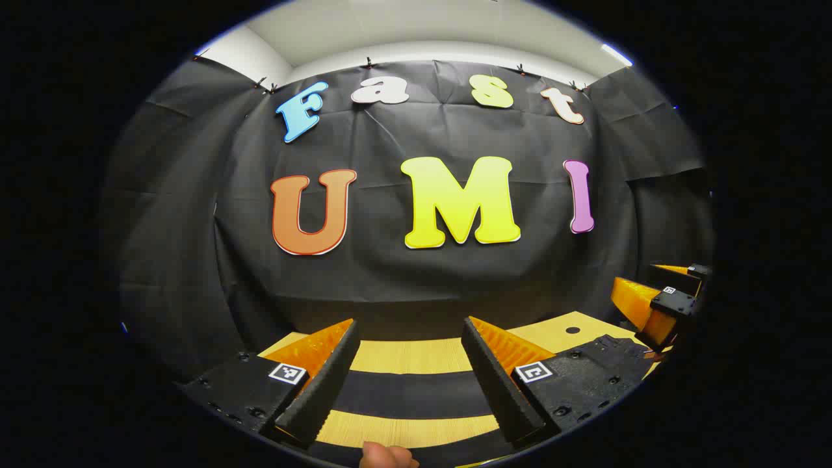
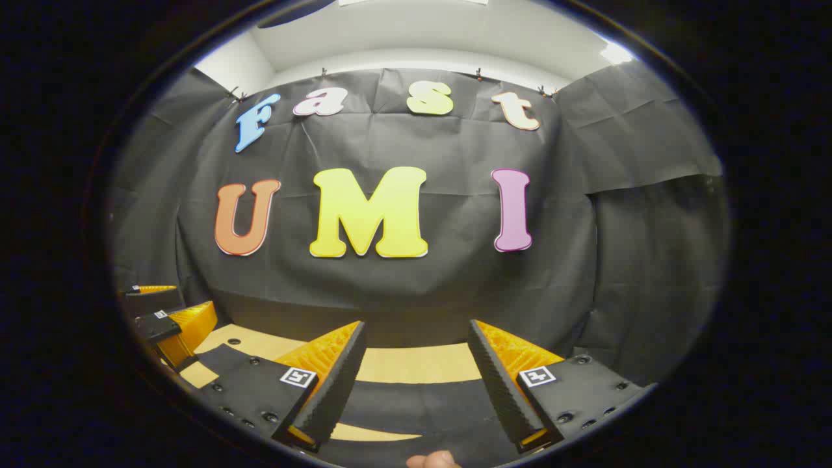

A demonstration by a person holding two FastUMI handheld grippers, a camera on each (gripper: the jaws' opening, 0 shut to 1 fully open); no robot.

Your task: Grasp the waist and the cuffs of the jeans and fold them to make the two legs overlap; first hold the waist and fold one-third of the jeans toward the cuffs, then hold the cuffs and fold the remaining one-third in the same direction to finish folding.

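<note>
Two grippers, both spread wide and grasping nothing: left gripper (image 1: 411, 383) above the dark jeans (image 1: 409, 393) lying across the wooden table (image 1: 416, 354); right gripper (image 2: 416, 390) likewise above the jeans (image 2: 422, 409), with the table (image 2: 416, 364) beyond.

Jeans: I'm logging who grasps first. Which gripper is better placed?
Likely right. The right gripper, open, has the dark jeans lying broad between its fingers. The left gripper, also open, frames a narrow band of them amid bare table.

jeans (image 1: 409, 394) | mostly cut off below; fingertip (image 1: 388, 456) | cropped at bottom edge
</note>
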